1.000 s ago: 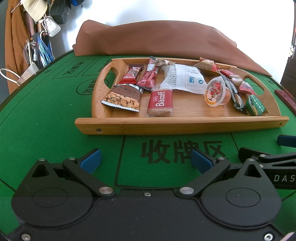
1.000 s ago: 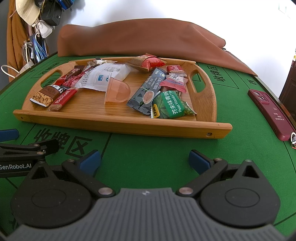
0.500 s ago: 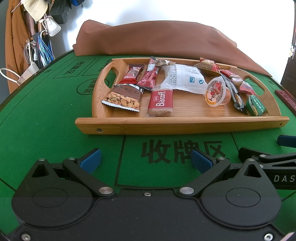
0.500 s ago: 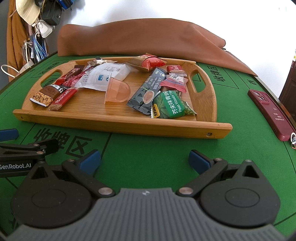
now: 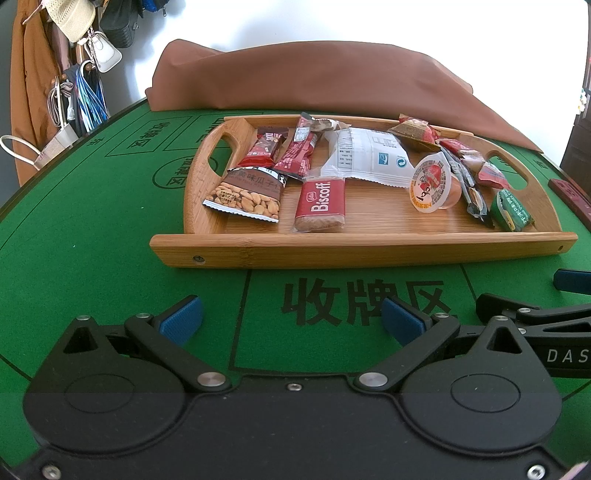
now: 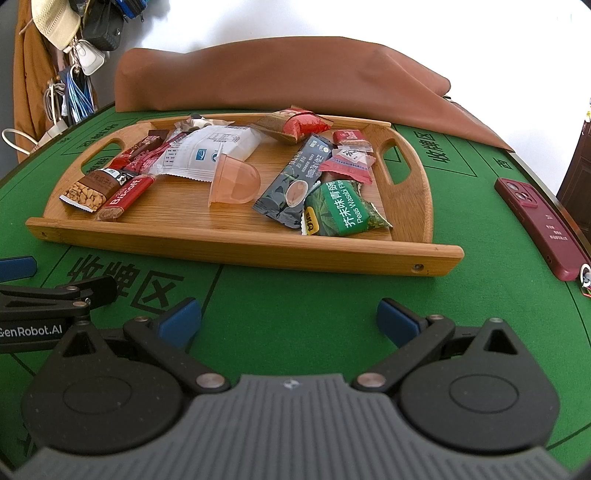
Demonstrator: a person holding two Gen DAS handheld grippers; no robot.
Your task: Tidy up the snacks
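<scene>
A bamboo tray (image 5: pixel 362 251) (image 6: pixel 240 245) on the green felt table holds several snacks: a sunflower-seed pack (image 5: pixel 245 192), a red Biscoff biscuit (image 5: pixel 321 203) (image 6: pixel 123 195), a white pouch (image 5: pixel 369 155) (image 6: pixel 207 151), a jelly cup (image 5: pixel 434 182) (image 6: pixel 234 181), a dark sachet (image 6: pixel 291 184) and a green wasabi peas pack (image 6: pixel 341 208) (image 5: pixel 509 210). My left gripper (image 5: pixel 291 321) is open and empty, in front of the tray's near rim. My right gripper (image 6: pixel 290 319) is open and empty, beside it to the right.
A dark red phone (image 6: pixel 539 229) lies on the felt right of the tray. A brown cloth-covered bulk (image 5: pixel 314 77) sits behind the tray. Bags and a hat (image 5: pixel 74 18) hang at the far left beyond the table edge.
</scene>
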